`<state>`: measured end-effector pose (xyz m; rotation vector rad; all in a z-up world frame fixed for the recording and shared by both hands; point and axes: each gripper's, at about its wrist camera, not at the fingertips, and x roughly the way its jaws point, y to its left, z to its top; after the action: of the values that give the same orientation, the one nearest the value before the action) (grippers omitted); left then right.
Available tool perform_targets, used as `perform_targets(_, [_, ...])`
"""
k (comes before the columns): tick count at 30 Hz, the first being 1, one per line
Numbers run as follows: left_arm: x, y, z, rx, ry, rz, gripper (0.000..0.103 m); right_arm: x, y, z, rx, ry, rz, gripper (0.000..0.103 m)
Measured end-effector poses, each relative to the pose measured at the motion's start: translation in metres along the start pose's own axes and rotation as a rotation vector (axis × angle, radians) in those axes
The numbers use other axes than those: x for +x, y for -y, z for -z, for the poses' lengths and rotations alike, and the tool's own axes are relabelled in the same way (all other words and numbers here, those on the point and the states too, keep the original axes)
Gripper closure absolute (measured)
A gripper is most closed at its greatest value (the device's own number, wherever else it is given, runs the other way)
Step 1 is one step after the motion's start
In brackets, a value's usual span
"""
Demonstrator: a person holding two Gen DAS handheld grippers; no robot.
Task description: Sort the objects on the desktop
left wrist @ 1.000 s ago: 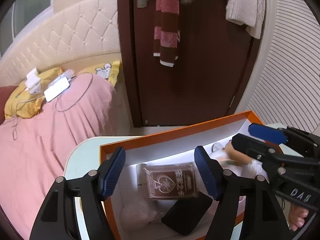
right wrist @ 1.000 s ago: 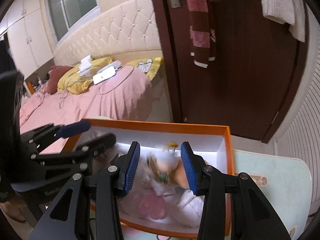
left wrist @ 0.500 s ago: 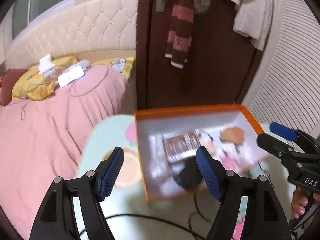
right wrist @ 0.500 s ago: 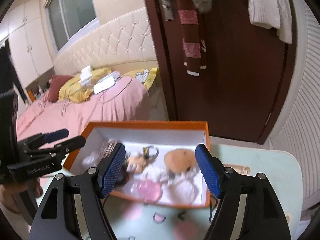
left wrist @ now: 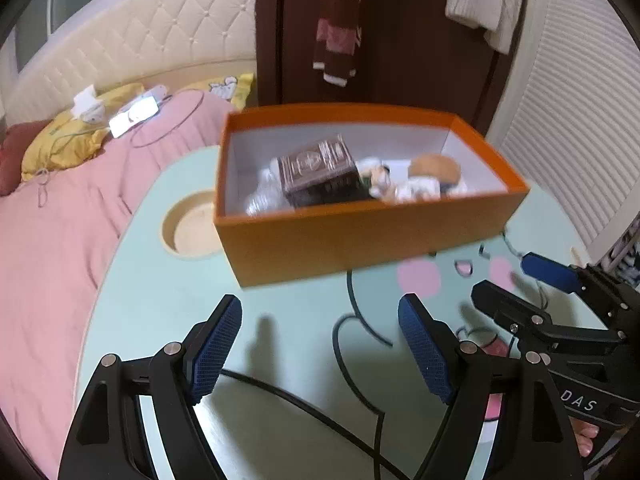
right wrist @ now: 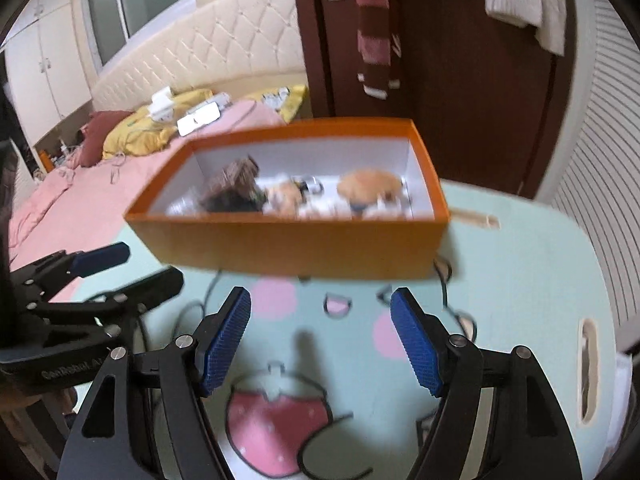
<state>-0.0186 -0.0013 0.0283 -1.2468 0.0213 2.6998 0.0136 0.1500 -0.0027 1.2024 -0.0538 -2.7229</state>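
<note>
Orange box (left wrist: 360,240) holds card deck (left wrist: 320,172) and plush toys (right wrist: 368,188) on table (left wrist: 160,304).

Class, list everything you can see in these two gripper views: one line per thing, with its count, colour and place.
Box: one, orange outside, white inside, on the table.
Card case: one, dark brown, in the box, left part.
Soft toys: several, tan and white, in the box, right part; exact count unclear.
Table: one, pale green with pink cartoon print and a round tan recess left of the box.
Cable: black, across the table in front of the box.
Bed: one, pink cover, cream headboard, left.
Door: one, dark brown, with a striped scarf and white knitwear hanging.
Left gripper: one, black with blue pads, jaws opening, nothing between.
Right gripper: one, same colours, open, empty.
</note>
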Motion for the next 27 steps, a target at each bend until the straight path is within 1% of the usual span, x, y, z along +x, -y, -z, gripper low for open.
perform_targets(5, [0.019,0.01,0.014,0.04,-0.028,-0.056,0.021,0.009,0.004,0.019,0.015,-0.044,0.06,0.03])
perform_targets(7, [0.02,0.009,0.016,0.023,0.002,-0.075,0.018,0.012,0.004,0.025,0.016,-0.06,0.092,0.029])
perform_targets(8, [0.021,0.009,0.016,0.016,0.001,-0.08,0.015,0.012,0.003,0.027,0.006,-0.05,0.122,0.028])
perform_targets(9, [0.022,0.008,0.015,0.008,-0.006,-0.09,0.01,0.013,0.003,0.029,0.004,-0.047,0.141,0.023])
perform_targets(10, [0.024,0.006,0.015,-0.013,-0.005,-0.105,0.006,0.013,0.004,0.03,0.009,-0.044,0.141,0.023])
perform_targets(11, [0.026,0.004,0.015,-0.034,-0.005,-0.12,0.0,0.013,0.006,0.03,0.016,-0.043,0.143,0.021])
perform_targets(13, [0.025,0.002,0.014,-0.054,0.005,-0.13,0.0,0.014,0.009,0.03,0.031,-0.046,0.158,0.018])
perform_targets(14, [0.025,0.002,0.015,-0.055,0.006,-0.131,0.0,0.015,0.01,0.03,0.038,-0.048,0.166,0.013])
perform_targets(15, [0.025,0.002,0.015,-0.056,0.006,-0.131,0.0,0.015,0.012,0.031,0.044,-0.049,0.171,0.011])
perform_targets(19, [0.026,0.002,0.016,-0.061,0.01,-0.134,0.0,0.015,0.013,0.032,0.047,-0.049,0.172,0.01])
perform_targets(21, [0.017,-0.005,0.02,-0.044,0.008,-0.127,0.0,0.014,0.013,0.032,0.05,-0.052,0.174,0.007])
perform_targets(23, [0.017,-0.004,0.021,-0.045,0.009,-0.128,0.0,0.014,0.014,0.032,0.055,-0.057,0.175,0.005])
perform_targets(27, [0.018,-0.004,0.024,-0.054,0.014,-0.135,0.0,0.013,0.014,0.031,0.054,-0.059,0.175,0.002])
